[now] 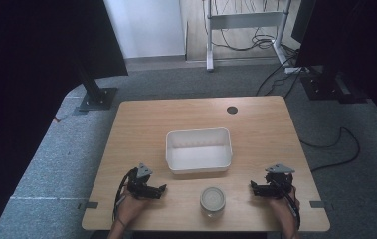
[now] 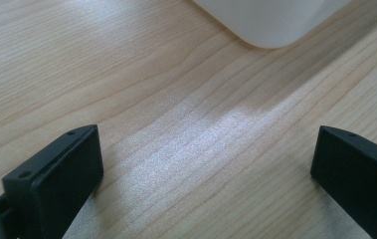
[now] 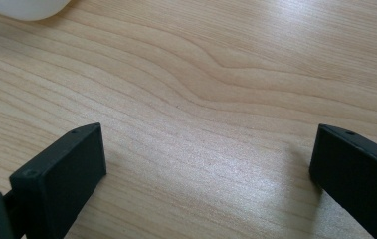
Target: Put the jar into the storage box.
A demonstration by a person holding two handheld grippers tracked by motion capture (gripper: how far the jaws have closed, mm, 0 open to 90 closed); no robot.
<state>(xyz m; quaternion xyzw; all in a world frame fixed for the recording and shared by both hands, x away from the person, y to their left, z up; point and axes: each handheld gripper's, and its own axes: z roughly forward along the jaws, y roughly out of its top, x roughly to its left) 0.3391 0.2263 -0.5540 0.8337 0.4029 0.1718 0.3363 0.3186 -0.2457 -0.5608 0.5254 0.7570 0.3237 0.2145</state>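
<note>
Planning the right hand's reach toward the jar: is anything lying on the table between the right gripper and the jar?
Nothing: the high view shows bare wooden table between the right gripper and the jar.

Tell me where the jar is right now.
In the high view the jar stands upright near the table's front edge, between the left gripper and right gripper, just in front of the white tub.
</note>
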